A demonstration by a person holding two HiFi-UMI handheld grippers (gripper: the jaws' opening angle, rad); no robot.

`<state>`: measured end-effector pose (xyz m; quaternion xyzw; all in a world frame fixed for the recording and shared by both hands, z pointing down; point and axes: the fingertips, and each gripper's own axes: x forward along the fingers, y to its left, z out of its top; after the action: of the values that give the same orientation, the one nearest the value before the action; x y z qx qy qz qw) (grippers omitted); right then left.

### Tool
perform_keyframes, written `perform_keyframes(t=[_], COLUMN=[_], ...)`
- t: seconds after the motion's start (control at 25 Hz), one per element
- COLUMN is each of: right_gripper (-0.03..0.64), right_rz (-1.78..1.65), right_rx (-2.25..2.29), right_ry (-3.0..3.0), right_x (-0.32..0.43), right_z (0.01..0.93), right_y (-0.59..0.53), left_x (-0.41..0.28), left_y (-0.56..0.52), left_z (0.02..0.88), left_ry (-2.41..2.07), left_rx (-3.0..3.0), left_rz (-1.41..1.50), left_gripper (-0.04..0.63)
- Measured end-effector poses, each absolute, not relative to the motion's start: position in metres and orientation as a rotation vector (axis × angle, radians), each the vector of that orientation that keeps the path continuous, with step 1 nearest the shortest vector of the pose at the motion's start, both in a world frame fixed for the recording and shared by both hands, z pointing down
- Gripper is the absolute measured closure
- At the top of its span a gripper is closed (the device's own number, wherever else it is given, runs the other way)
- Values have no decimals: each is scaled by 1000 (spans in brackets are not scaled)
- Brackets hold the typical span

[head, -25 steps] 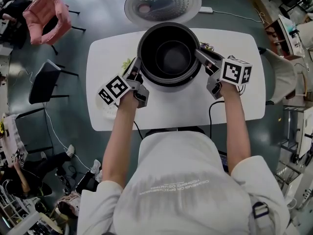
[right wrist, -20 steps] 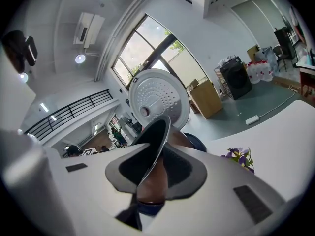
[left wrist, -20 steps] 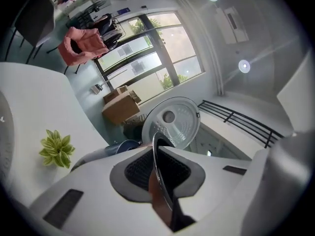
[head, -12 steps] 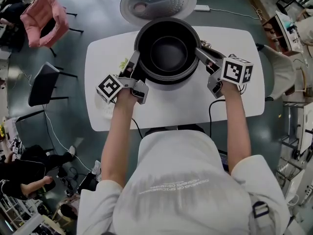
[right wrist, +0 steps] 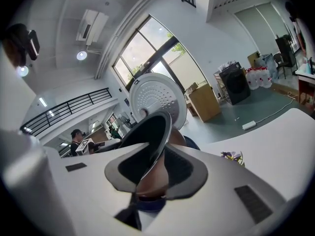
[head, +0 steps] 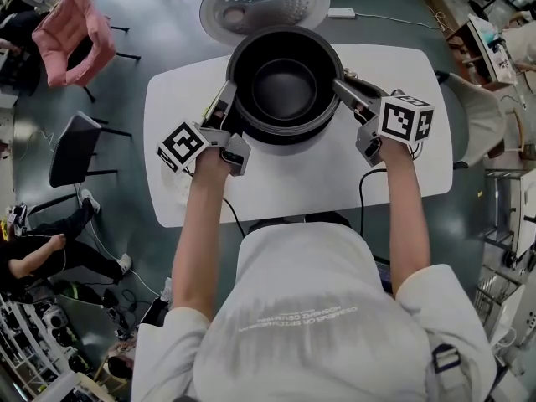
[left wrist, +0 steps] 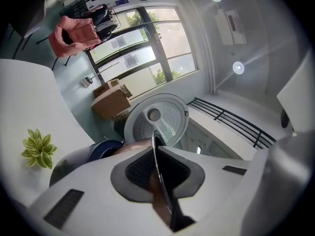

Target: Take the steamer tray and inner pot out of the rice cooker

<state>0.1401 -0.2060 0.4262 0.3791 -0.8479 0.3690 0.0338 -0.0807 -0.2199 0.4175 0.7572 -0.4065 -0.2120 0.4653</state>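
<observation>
The dark inner pot (head: pixel 285 86) is held between my two grippers over the white table (head: pixel 394 166), and its inside looks empty. My left gripper (head: pixel 226 100) grips the pot's left rim (left wrist: pixel 156 151), its jaws closing with the thin rim between the pads. My right gripper (head: pixel 343 89) holds the right rim (right wrist: pixel 156 127); its jaws are opening slightly while the pads still press on the rim. The cooker's open lid (head: pixel 264 2) stands behind the pot. The pot hides most of the cooker body, with a blue part (left wrist: pixel 106 149) showing beneath. I make out no steamer tray.
A small green plant (left wrist: pixel 38 149) stands on the table left of the cooker. A pink chair (head: pixel 71 28) and a black chair (head: pixel 71 145) are on the floor at left. A white power strip (head: pixel 341 12) lies behind the table. People sit at the far left.
The pot has risen toward the camera with both grippers on its rim. The left gripper climbed more than the right.
</observation>
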Motion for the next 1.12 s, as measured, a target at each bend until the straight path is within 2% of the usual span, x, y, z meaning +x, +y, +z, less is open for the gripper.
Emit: perform_keyframes(t=[0.52,0.88,1.12], right_gripper=[520,515,514], right_rz=[1134,1006,1021], right_rx=[1339,1694,1883], right_ry=[-2736,-2578,-2461], right_x=[174,262,338], right_z=[371,369,392], right_y=[-199,-153,-108], left_x=[-42,55,143], left_y=[-230,-230,-209], left_z=[360,360,377], left_ry=[-840,-656,-542], left_rx=[1969,2079,2106], left_rz=[-569,-393,-278], left_gripper=[566,566,566])
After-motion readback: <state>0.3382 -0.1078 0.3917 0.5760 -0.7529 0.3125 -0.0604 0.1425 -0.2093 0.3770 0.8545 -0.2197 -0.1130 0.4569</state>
